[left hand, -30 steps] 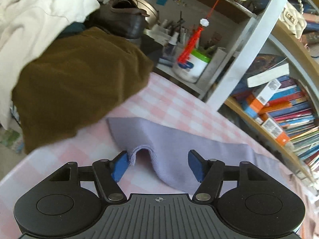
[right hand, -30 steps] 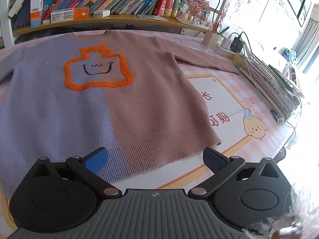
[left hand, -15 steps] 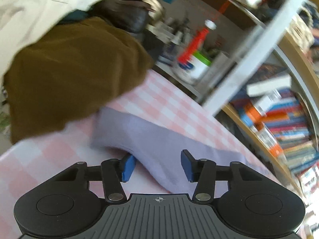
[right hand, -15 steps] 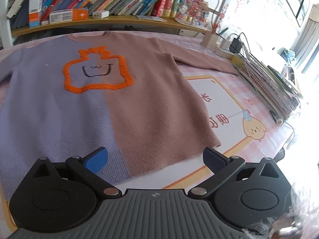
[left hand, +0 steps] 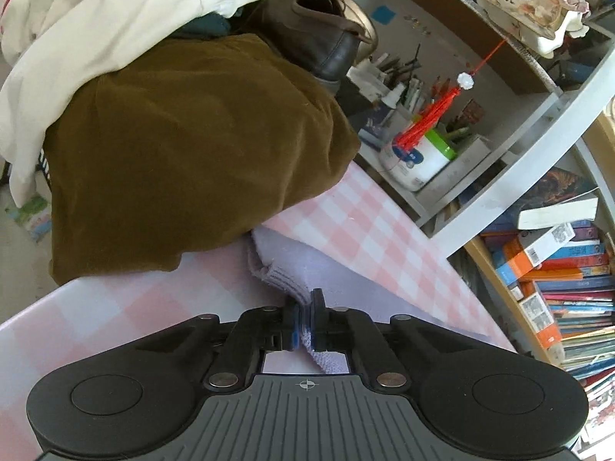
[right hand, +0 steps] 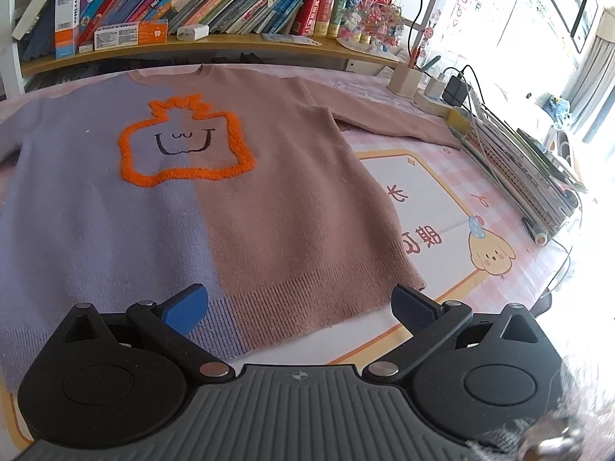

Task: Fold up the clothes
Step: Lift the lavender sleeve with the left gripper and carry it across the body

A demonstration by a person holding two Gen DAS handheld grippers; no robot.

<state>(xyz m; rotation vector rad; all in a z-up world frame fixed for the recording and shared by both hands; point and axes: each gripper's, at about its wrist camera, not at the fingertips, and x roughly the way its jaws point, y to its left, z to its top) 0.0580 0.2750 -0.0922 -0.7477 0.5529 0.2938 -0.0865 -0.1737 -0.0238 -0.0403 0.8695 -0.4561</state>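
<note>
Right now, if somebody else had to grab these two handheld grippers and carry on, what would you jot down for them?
Left gripper: fingers shut on the lilac sleeve cuff, beside the brown garment on the checked tablecloth.
Right gripper: fingers open, holding nothing, above the hem of the sweater.
The sweater lies flat, face up, pink sleeve stretched out towards the stacked magazines.
Done: cuff gripped.
Left: no fold shows yet; probably bring the lilac sleeve over the body, then the pink one, then fold the body.

Pink-and-white checked tablecloth [left hand: 357, 230] below a white-framed wooden bookshelf [right hand: 215, 44]; bright sunlit window [right hand: 553, 11] right of it.
</note>
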